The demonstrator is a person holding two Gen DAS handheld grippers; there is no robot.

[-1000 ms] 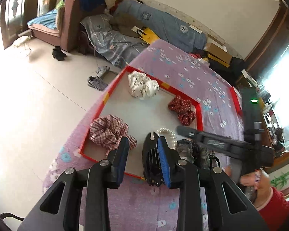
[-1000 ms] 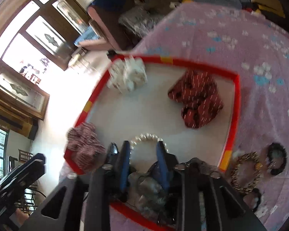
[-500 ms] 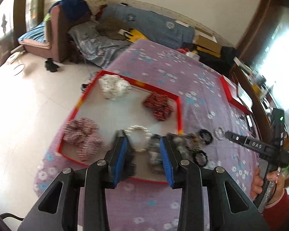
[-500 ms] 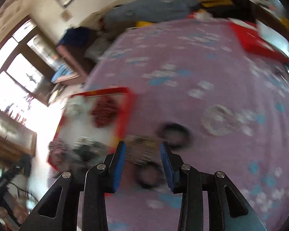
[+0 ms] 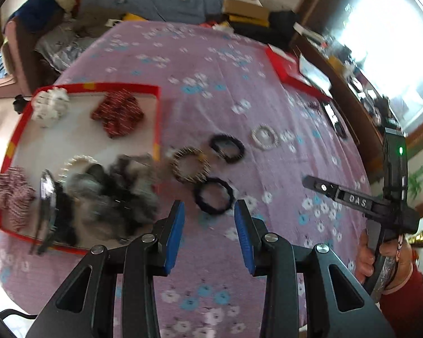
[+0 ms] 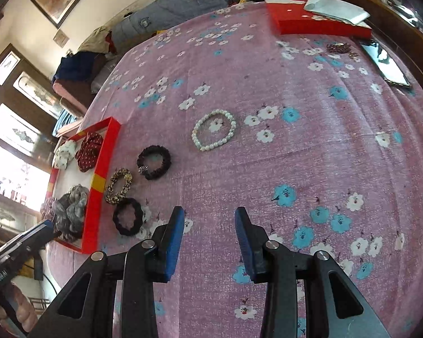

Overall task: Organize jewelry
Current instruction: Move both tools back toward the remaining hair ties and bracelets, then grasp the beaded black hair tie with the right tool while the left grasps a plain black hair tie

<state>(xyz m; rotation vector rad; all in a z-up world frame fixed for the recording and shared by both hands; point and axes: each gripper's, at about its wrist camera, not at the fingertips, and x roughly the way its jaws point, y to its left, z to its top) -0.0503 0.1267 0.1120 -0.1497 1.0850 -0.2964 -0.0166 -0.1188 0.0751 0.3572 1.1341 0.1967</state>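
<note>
A red-rimmed tray holds a white scrunchie, a red one, a plaid one, a grey one, a pearl bracelet and a black clip. Right of it on the cloth lie a leopard scrunchie, two black scrunchies and a pearl bracelet. My left gripper hangs open and empty just short of the nearer black scrunchie. My right gripper is open over bare cloth, right of the scrunchies.
The purple flowered cloth covers the table. At its far side lie a flat red box, a dark beaded piece and a flat mirror-like slab. A sofa with bedding stands beyond. A hand holds the right gripper.
Both grippers have swung away from the tray to the right and now hang over the cloth. The black clip and grey scrunchie that were at their jaws lie in the tray.
</note>
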